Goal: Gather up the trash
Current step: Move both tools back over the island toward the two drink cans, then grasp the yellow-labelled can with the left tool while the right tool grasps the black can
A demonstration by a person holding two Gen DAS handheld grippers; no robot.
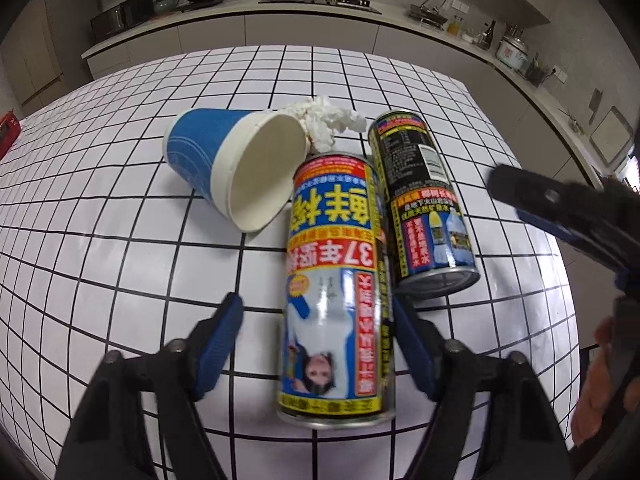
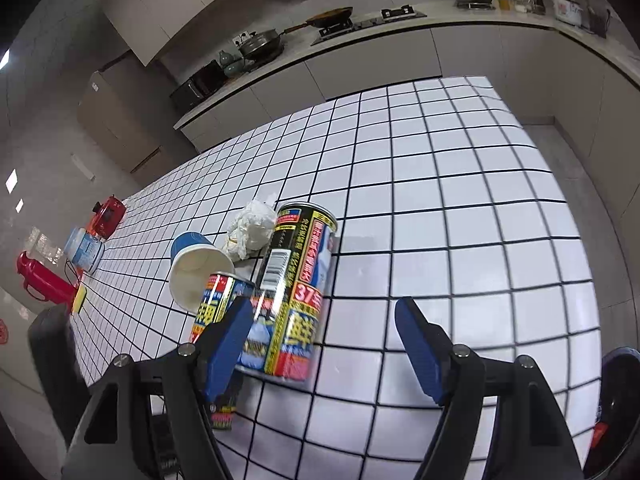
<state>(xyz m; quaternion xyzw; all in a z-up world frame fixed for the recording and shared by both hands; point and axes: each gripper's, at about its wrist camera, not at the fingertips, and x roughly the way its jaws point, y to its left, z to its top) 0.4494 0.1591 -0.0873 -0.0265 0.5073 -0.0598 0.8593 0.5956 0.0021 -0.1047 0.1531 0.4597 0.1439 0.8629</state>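
Note:
Two printed drink cans lie side by side on the white tiled table. The near can lies between the open fingers of my left gripper, not clamped. The second can lies just right of it. A blue paper cup lies on its side to the left, with a crumpled white tissue behind it. My right gripper is open and empty; the second can lies by its left finger, with the near can, the cup and the tissue to the left.
A red toaster-like box, a white tub, a red jug and a yellow sponge sit at the table's far left edge. A kitchen counter with pans and a stove runs behind. The right gripper shows at the right of the left wrist view.

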